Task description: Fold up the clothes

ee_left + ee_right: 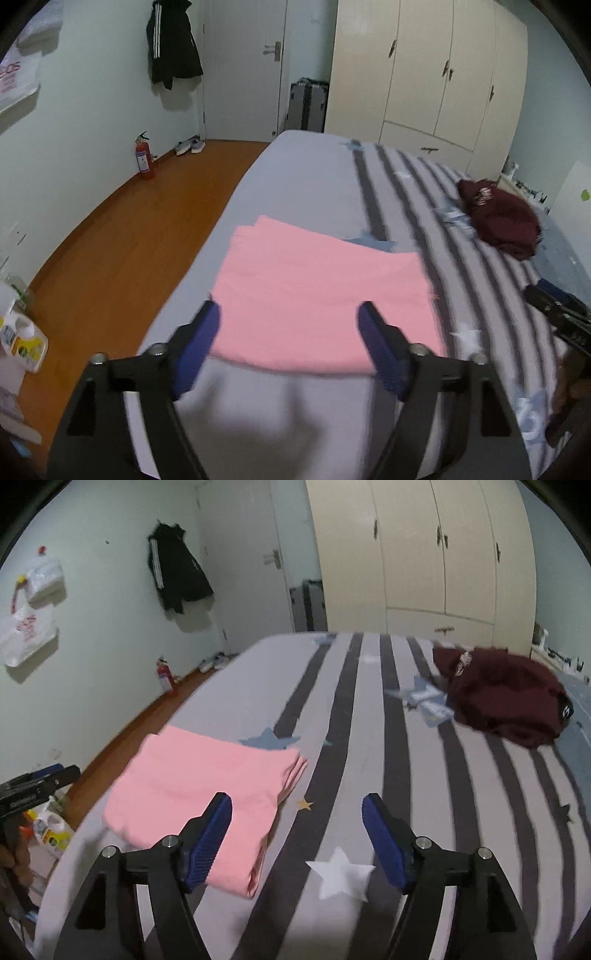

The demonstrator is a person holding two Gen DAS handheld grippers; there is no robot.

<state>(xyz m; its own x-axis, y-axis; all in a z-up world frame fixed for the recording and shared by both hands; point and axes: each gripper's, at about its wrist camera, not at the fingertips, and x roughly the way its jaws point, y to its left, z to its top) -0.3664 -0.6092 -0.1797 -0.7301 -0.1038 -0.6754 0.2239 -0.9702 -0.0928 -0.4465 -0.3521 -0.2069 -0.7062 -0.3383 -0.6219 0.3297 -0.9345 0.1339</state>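
Jaws apart, empty above folded pink garment (317,295); labels unreadable.

Bed (369,701): grey sheet, dark stripes, star prints. Wardrobe (443,74) beyond bed. Door (247,66) shut; black jacket (171,40) hung on wall beside it. Extinguisher (144,157), shoes (190,146) on wood floor (110,240) by wall. Bottle (26,343) lower left.

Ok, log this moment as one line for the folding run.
pink cloth: folded, flat on bed | left gripper: open, empty | right gripper: open, empty | maroon garment: unfolded heap
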